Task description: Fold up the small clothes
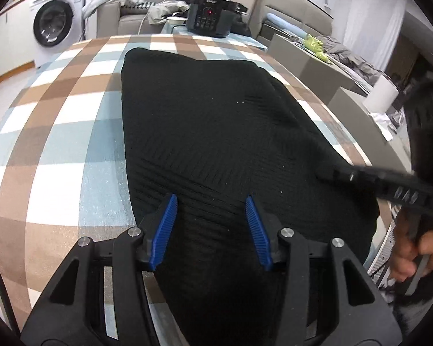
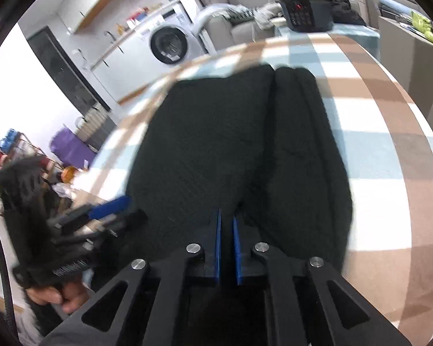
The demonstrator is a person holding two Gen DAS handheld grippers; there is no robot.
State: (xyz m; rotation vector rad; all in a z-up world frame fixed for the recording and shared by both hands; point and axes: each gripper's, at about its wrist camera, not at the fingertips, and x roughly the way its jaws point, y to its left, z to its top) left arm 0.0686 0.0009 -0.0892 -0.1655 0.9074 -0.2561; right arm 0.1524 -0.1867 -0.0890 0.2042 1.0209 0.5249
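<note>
A black knitted garment (image 1: 216,132) lies flat on the checked tablecloth (image 1: 66,132). My left gripper (image 1: 212,201) is open over the garment's near edge, its blue pads spread wide and empty. In the right wrist view the same garment (image 2: 216,144) shows a folded flap along its right side (image 2: 300,144). My right gripper (image 2: 226,219) has its blue pads nearly together at the garment's near edge, with black cloth between them. The right gripper also shows in the left wrist view (image 1: 389,187) at the garment's right edge. The left gripper shows blurred in the right wrist view (image 2: 106,210).
A black appliance with buttons (image 1: 213,18) stands at the table's far end. A washing machine (image 1: 57,23) stands far left. A sofa (image 1: 124,14) with laundry is behind. Grey cabinets (image 1: 317,60) and a white roll (image 1: 381,93) are to the right.
</note>
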